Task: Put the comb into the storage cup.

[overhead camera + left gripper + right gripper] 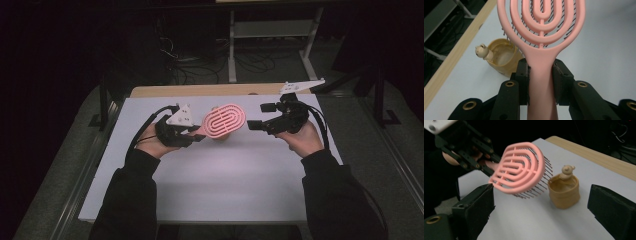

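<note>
Two hand-held tongs work above one white table (pixel 210 190), the largest thing here. The left tongs (pixel 541 75) are clamped on the handle of a pink hairbrush (pixel 223 120), both jaws pressed flat against its neck just below the oval head. The brush is carried in the air, its head reaching out ahead of the left tongs towards the right tongs (pixel 255 116), which stand wide apart and hold nothing. Just beyond and beneath the brush head sits a small tan cup (pixel 563 192) with a little bear figure (pixel 567 171) on its rim; it lies between the two tongs.

The work in hand looks like a handover or a placing of the brush near the cup. To do it well, the left tongs should keep their grip low on the handle and hold the head level, so the bristles do not catch the cup rim. If the right tongs take it, they should close on the solid frame, not on the thin bristles.

The right gripper view shows the dark bristles hanging from the underside of the head and a gap between them and the cup. The left gripper view shows the jaw contact on the handle closely. In the high view the cup is mostly hidden under the brush.
</note>
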`<action>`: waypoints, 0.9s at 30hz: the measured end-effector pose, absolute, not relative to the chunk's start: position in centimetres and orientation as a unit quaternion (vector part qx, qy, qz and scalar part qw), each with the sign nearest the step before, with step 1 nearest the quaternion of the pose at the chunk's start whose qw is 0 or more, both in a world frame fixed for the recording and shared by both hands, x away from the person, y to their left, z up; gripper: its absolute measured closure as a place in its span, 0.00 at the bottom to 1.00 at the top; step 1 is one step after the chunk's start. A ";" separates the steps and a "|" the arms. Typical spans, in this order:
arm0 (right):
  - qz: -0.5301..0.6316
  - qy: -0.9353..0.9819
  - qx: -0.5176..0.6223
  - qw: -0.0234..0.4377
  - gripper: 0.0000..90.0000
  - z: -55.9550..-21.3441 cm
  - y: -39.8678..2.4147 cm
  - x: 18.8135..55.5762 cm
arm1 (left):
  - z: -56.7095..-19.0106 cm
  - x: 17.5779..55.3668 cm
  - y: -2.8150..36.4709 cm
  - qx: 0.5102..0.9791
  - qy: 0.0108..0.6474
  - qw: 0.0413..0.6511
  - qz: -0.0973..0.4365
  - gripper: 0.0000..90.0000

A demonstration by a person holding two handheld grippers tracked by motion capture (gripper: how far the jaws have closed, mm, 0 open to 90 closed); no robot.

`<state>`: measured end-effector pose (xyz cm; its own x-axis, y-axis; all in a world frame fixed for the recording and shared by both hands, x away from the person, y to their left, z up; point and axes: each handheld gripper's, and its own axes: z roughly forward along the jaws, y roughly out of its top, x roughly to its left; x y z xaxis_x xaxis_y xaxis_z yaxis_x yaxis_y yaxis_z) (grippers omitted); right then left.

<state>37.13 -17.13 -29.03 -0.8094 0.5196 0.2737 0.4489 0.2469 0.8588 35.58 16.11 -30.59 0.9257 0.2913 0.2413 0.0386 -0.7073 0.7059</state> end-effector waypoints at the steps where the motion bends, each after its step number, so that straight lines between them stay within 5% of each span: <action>1: 0.534 0.787 0.308 0.029 0.08 -29.0 -17.1 37.3 | -30.5 35.6 16.1 0.907 0.091 0.374 0.171 0.78; 18: 0.563 0.763 0.315 -0.042 0.13 -28.9 -16.3 39.0 | -30.3 35.3 15.2 0.898 0.079 0.394 0.177 0.78; 27: 0.542 0.771 0.322 -0.091 0.33 -29.5 -15.1 39.9 | -30.3 35.3 14.7 0.897 0.072 0.400 0.174 0.78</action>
